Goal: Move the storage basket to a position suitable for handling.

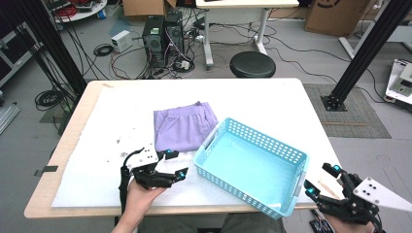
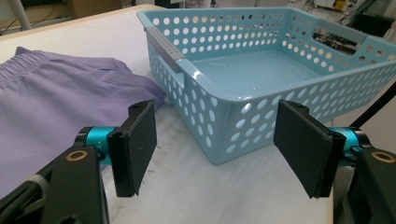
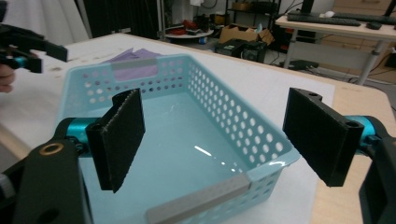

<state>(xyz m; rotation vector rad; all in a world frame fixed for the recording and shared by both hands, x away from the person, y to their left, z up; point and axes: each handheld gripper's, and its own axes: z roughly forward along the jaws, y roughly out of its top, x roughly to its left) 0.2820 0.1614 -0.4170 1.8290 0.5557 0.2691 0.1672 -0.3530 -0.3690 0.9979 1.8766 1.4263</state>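
Fingers point(image 2: 135, 149) of left gripper point(image 1: 176, 165) wide apart, empty; right gripper point(image 1: 322, 179) same, lower right. Basket point(image 1: 252, 141) centre frame, hiding purple cloth point(image 1: 182, 128) corner.

Left gripper point(image 1: 176, 163) and right gripper point(image 1: 321, 179) (both hand-held) hover with jaws wide apart.
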